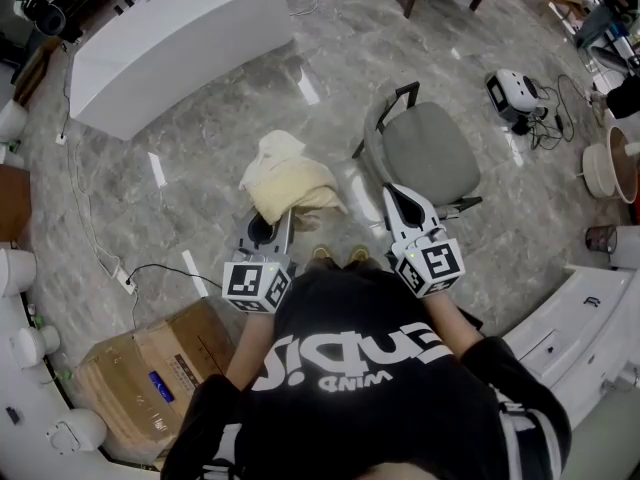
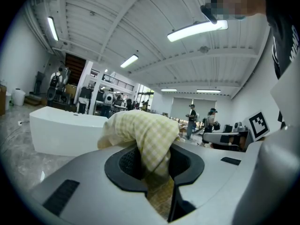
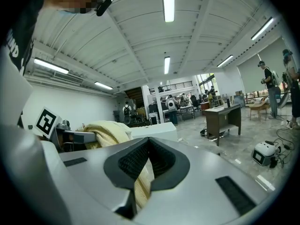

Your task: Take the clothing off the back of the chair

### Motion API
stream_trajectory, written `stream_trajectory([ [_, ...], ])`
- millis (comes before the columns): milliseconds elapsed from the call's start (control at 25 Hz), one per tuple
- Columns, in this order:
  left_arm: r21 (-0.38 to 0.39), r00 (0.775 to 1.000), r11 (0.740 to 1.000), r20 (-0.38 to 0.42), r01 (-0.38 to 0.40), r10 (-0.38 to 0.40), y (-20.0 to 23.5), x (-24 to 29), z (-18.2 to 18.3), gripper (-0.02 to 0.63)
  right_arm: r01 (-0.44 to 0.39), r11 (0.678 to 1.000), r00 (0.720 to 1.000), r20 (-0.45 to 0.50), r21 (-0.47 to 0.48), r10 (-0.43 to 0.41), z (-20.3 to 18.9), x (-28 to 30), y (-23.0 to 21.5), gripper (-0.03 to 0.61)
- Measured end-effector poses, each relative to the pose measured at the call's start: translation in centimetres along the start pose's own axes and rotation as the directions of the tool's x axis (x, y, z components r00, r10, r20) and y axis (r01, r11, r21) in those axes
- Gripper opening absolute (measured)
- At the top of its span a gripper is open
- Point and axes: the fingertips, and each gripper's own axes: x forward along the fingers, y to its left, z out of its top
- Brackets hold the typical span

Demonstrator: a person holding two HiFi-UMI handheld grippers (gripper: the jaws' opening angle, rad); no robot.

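Observation:
The clothing is a pale yellow checked garment (image 1: 290, 180), bunched up and held off the floor to the left of the grey office chair (image 1: 432, 150). My left gripper (image 1: 278, 218) is shut on it. In the left gripper view the garment (image 2: 145, 135) bulges over the jaws of the left gripper (image 2: 152, 150) and hangs down between them. My right gripper (image 1: 396, 194) points at the chair's near edge. In the right gripper view my right gripper (image 3: 149, 146) has its jaws together, with a strip of the same yellow cloth (image 3: 142, 186) between them. The bundle (image 3: 107, 131) shows to its left.
A long white tub-like unit (image 1: 180, 38) stands at the back left. A cardboard box (image 1: 150, 368) lies at the lower left, with a cable (image 1: 140, 273) trailing beside it. A white device with cords (image 1: 515, 93) and a round container (image 1: 612, 168) are on the right, and a white counter (image 1: 580, 318) is at the lower right.

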Motion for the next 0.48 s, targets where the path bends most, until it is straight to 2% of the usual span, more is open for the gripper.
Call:
stream_trajectory([
  [480, -0.012, 1.000, 1.000, 0.005, -0.016, 0.016, 0.22, -0.53, -0.01, 0.103, -0.011, 1.000, 1.000, -0.006, -0.004, 0.011, -0.31, -0.25, 0.30, 0.014],
])
